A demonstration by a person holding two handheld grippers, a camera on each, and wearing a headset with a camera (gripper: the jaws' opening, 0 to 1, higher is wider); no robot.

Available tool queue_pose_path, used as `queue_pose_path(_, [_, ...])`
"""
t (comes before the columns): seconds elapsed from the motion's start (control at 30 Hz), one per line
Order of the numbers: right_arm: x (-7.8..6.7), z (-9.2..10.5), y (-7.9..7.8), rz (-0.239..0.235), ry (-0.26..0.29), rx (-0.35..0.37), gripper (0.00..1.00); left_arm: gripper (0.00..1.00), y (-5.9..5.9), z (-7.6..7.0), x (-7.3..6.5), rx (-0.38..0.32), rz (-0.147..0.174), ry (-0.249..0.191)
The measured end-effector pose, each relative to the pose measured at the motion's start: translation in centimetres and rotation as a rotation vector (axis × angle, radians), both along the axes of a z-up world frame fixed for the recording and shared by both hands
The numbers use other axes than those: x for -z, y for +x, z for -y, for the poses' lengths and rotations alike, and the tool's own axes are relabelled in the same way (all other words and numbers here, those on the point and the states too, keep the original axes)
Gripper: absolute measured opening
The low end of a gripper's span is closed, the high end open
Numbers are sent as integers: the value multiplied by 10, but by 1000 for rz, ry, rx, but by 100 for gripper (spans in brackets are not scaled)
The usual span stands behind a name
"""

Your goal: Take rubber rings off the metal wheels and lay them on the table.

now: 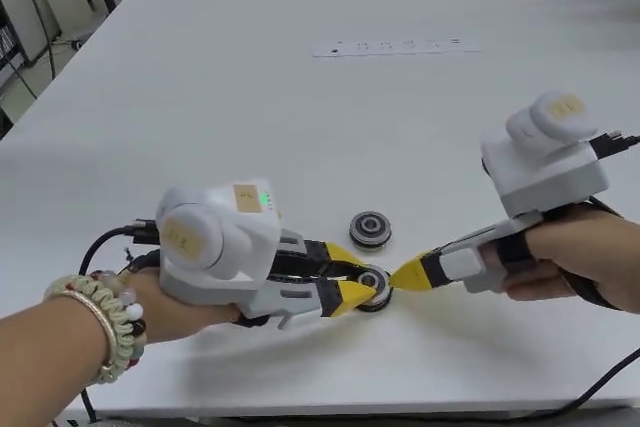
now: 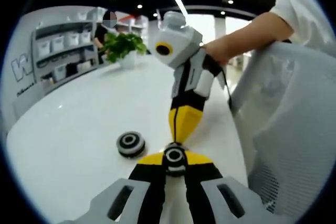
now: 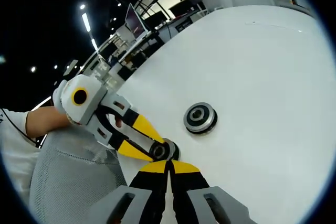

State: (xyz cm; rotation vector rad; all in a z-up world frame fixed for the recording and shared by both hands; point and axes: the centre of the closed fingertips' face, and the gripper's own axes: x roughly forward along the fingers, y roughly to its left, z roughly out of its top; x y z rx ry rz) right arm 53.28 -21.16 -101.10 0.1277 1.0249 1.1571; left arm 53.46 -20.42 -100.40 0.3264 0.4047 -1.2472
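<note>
The left gripper (image 1: pixel 362 277) is clamped on a metal wheel (image 1: pixel 375 284) near the front edge of the white counter (image 1: pixel 300 127); the right gripper (image 1: pixel 402 275) has its jaws together, tips touching that wheel's rim; a second wheel (image 1: pixel 370 229), its black rubber ring (image 2: pixel 130 153) still on, lies flat just beyond, apart from both grippers.

White power strip (image 1: pixel 395 46) lying flat at the far side, potted plant (image 2: pixel 122 45) beside shelving with storage bins (image 2: pixel 63 59), pale mesh chair back (image 2: pixel 294 145) close by.
</note>
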Motion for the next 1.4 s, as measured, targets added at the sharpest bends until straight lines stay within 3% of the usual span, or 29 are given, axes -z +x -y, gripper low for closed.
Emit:
queue_pose_path(0.33, [-2, -2, 0, -8, -3, 4, 0, 13, 0, 0, 0, -2, -3, -5])
queue_pose_path(0.97, [-4, -7, -1, 20, -17, -24, 0, 14, 1, 1, 0, -9, 4, 3])
queue_pose_path(1.4, [-7, -9, 1, 20, 0, -12, 0, 14, 2, 0, 0, -15, 11, 5])
